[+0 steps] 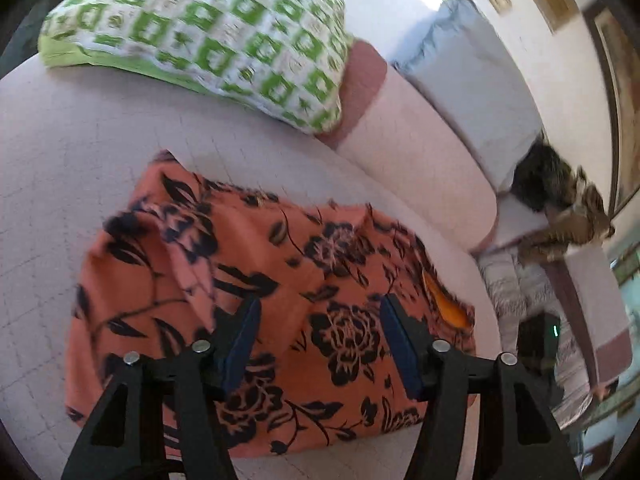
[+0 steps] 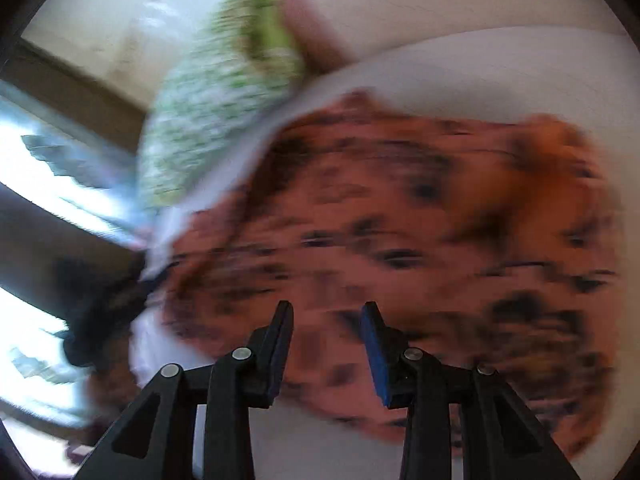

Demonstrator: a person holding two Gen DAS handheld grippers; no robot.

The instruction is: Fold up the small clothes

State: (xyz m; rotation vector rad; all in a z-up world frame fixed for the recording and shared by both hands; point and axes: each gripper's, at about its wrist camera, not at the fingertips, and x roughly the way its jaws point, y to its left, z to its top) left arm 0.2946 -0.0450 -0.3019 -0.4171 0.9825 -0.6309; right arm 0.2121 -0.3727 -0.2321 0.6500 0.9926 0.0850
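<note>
garment (image 1: 304, 280) in orange floral cloth lies rumpled on the pale bed (image 1: 60, 168), left gripper (image 1: 316, 344) and right gripper (image 2: 326, 344) both spread, empty above it, probably choosing a fold edge.

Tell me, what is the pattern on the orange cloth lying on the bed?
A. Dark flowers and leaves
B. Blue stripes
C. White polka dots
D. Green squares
A: the left camera shows the orange cloth covered with dark roses and leafy stems, spread on the pale bed; the green squares belong to the pillow behind it.
</note>
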